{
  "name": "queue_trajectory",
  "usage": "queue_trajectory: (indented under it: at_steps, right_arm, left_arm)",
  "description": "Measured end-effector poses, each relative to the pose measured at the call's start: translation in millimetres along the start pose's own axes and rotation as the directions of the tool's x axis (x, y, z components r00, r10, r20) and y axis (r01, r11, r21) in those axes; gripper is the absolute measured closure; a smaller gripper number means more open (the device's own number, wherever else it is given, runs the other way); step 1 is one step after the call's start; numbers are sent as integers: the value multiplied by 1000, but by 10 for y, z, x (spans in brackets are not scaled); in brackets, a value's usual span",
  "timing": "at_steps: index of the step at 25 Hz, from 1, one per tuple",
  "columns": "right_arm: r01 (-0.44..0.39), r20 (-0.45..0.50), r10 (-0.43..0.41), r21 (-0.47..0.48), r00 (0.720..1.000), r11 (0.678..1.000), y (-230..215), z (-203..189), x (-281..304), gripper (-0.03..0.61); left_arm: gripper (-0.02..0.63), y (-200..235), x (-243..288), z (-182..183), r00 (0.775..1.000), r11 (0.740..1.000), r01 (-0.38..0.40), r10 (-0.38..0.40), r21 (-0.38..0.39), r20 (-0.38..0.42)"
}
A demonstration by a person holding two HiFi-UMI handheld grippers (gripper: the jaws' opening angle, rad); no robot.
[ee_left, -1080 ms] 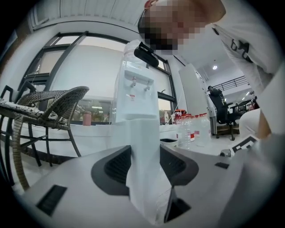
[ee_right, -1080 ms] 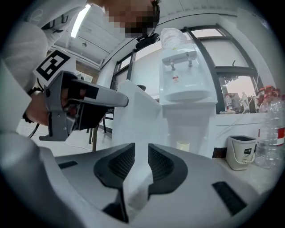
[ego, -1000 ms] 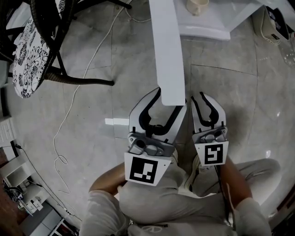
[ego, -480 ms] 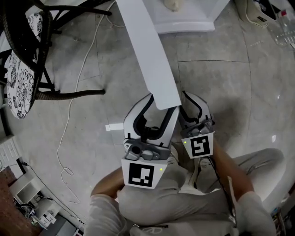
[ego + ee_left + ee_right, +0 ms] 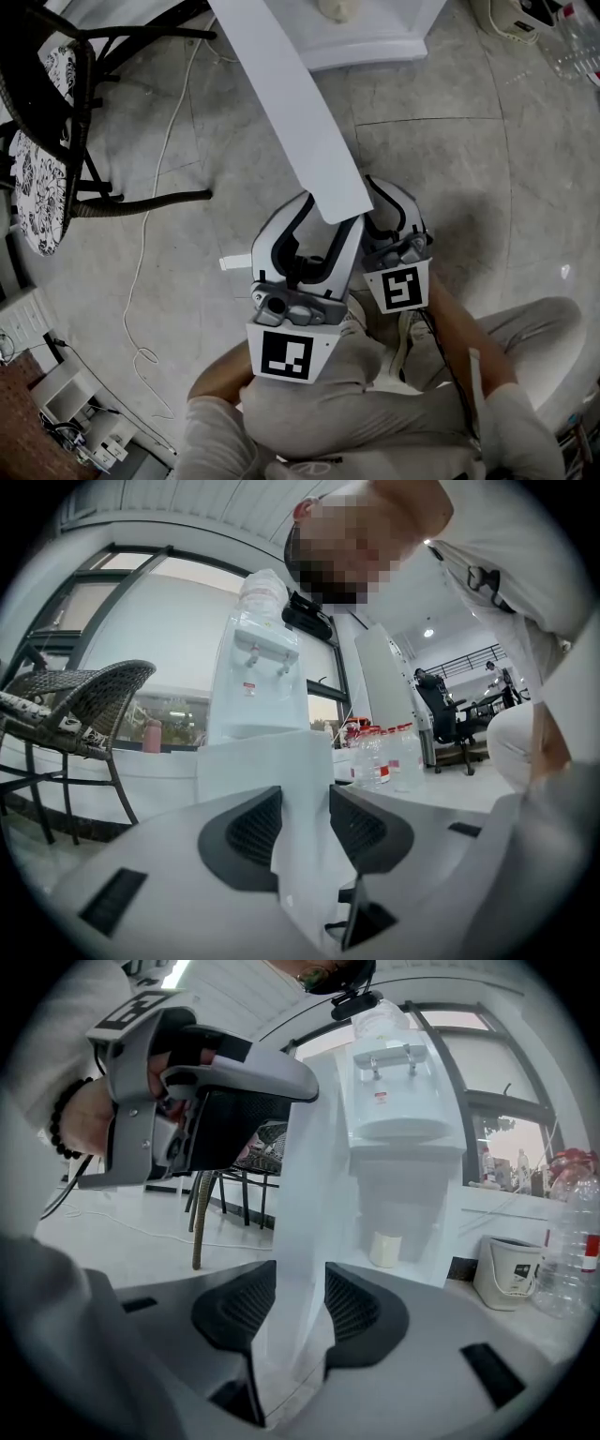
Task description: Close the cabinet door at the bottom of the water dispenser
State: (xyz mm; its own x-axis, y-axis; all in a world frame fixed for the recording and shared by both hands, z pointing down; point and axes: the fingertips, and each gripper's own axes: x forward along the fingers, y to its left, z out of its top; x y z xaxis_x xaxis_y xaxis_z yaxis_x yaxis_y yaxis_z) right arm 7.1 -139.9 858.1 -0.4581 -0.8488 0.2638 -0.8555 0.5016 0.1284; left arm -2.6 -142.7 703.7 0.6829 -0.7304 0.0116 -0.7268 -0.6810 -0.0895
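The white cabinet door (image 5: 281, 103) stands swung out from the water dispenser (image 5: 398, 1119), its free edge toward me. My left gripper (image 5: 328, 214) straddles that edge. In the left gripper view the door (image 5: 281, 771) fills the gap and both pads lie against it; these jaws have just been closing. My right gripper (image 5: 389, 202) sits right beside it, lower on the same edge. In the right gripper view the door (image 5: 309, 1194) runs between the jaws, which have just been opening and do not clamp it. A pale cup (image 5: 384, 1249) stands inside the cabinet.
A wicker chair (image 5: 56, 141) stands at the left, with a white cable (image 5: 150, 234) trailing over the tiled floor. Clear water bottles (image 5: 572, 1241) and a small white bin (image 5: 503, 1272) are right of the dispenser. My knees fill the bottom of the head view.
The right gripper has shifted left and down, from beside the door to its free edge. The left gripper stays astride the edge, its fingers closer together. The head view has tilted.
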Motion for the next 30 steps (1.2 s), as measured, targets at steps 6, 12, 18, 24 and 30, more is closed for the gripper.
queue_trajectory:
  at_steps: [6, 12, 18, 24, 30]
  right_arm:
    - [-4, -3, 4, -15, 1000, 1000, -33, -32, 24, 416]
    - [16, 9, -16, 24, 1000, 1000, -127, -5, 55, 411]
    - [62, 14, -63, 62, 998, 996, -339, -36, 13, 408]
    - [113, 14, -114, 82, 993, 990, -604, -71, -35, 407]
    - [152, 12, -153, 78, 988, 985, -822, -92, -56, 403]
  left_arm:
    - [455, -65, 59, -4, 1000, 1000, 19, -19, 5, 3]
    - [460, -122, 130, 10, 999, 999, 36, -36, 1, 19]
    - [472, -222, 280, 30, 996, 997, 80, -80, -4, 40]
    - [479, -324, 440, 38, 989, 991, 132, -131, -9, 62]
    - [489, -165, 439, -86, 994, 994, 107, -106, -22, 41]
